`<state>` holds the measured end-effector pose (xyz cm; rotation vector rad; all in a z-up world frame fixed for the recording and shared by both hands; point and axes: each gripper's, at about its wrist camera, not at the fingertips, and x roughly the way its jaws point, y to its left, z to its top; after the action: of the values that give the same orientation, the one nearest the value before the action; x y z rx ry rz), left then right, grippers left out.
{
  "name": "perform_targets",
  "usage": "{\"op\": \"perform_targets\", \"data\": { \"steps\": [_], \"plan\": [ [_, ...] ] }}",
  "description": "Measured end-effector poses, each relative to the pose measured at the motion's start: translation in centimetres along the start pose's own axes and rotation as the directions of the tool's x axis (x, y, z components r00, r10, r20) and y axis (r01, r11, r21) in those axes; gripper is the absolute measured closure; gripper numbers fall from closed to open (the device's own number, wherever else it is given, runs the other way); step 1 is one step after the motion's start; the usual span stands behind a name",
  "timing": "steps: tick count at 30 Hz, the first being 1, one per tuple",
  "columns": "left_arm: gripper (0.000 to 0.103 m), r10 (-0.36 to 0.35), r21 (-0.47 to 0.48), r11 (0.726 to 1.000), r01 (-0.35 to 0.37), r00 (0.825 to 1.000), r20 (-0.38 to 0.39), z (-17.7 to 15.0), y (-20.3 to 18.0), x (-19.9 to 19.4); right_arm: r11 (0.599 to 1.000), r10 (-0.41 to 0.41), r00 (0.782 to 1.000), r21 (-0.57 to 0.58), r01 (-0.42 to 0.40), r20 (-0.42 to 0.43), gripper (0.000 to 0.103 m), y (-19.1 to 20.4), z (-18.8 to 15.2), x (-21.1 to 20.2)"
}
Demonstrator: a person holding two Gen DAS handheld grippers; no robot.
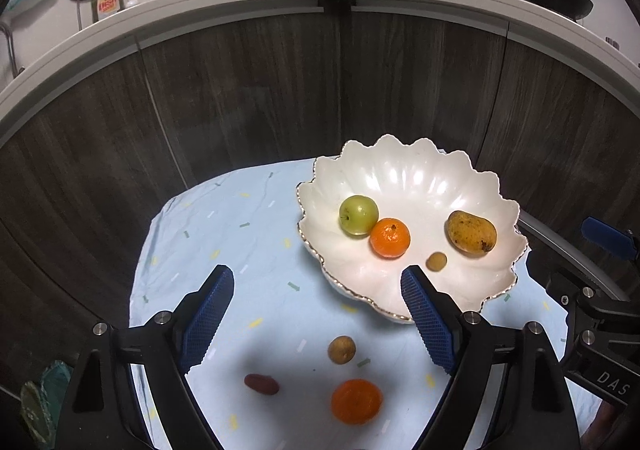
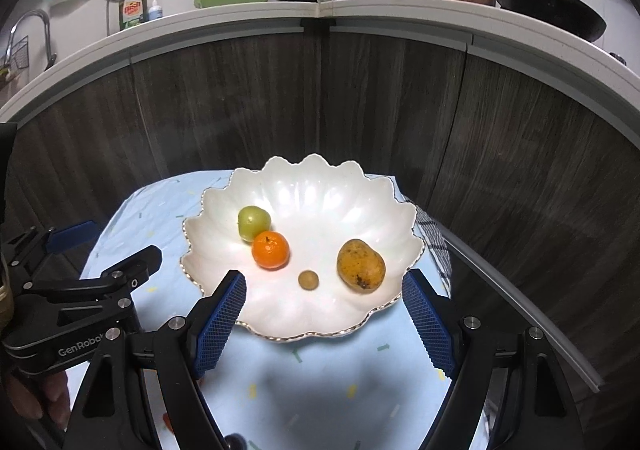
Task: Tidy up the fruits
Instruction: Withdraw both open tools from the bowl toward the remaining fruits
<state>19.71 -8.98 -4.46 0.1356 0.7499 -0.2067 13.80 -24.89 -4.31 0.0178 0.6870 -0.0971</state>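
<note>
1. Left gripper (image 1: 316, 314): jaws spread wide, nothing between the pads, released. It hangs above the near part of the cloth-covered table (image 1: 240, 234), tilted down.
2. Right gripper (image 2: 324, 314): also spread wide and empty, hovering over the near rim of the white scalloped bowl (image 2: 320, 178).
3. Fruit in the bowl: green apple (image 2: 253, 221) touching an orange (image 2: 270, 250), a small brown longan (image 2: 308, 279) near the front, and a mango (image 2: 361, 265) toward the right side.
4. Fruit left on the cloth near the front edge: a second longan (image 1: 341, 349), a red date (image 1: 261, 384) and a second orange (image 1: 356, 401). The task looks partly done, with three pieces to go.
5. Risk: the loose orange is round on soft cloth close to the front edge; an off-centre pinch could squirt it out and roll it off the table.
6. Risk: the loose longan and the date are tiny against the wide pads; a jaw tip may nudge them away or snag and drag the cloth, shifting everything on it.
7. Risk: both grippers sit just beside each other, the left body close to the right one's left finger (image 2: 222, 314); reaching together could make them collide.
8. Risk: the bowl rim is raised and wavy; a low carry could clip it and tip or slide the bowl.
9. Risk: dropping a fruit from high up could knock the apple-orange pair apart or bounce the small longan out.
</note>
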Motion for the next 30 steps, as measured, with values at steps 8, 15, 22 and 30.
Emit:
{"op": "perform_targets", "data": {
  "steps": [8, 15, 22, 30],
  "plan": [
    [0.017, 0.006, -0.02, 1.0, -0.006, 1.0, -0.002, -1.4, 0.9, -1.0, 1.0, 0.012, 1.0, -0.006, -0.012, 0.005, 0.022, 1.2, -0.8, -1.2],
    [0.017, 0.017, -0.029, 0.999, -0.017, 1.0, -0.006, -2.6, 1.8, -1.7, 1.0, 0.02, 1.0, -0.012, -0.02, 0.006, 0.022, 2.1, -1.5, -1.8],
    [0.017, 0.03, -0.034, 0.999, -0.03, 1.0, -0.007, -4.0, 2.7, -2.3, 0.999, 0.026, 1.0, -0.028, -0.025, 0.008, 0.022, 3.3, -2.3, -2.2],
    [0.017, 0.04, -0.022, 0.999, -0.04, 0.999, 0.0, -5.6, 3.5, -3.7, 0.999, 0.036, 0.999, -0.04, -0.035, 0.009, 0.022, 4.3, -3.2, -2.8]
  ]
}}
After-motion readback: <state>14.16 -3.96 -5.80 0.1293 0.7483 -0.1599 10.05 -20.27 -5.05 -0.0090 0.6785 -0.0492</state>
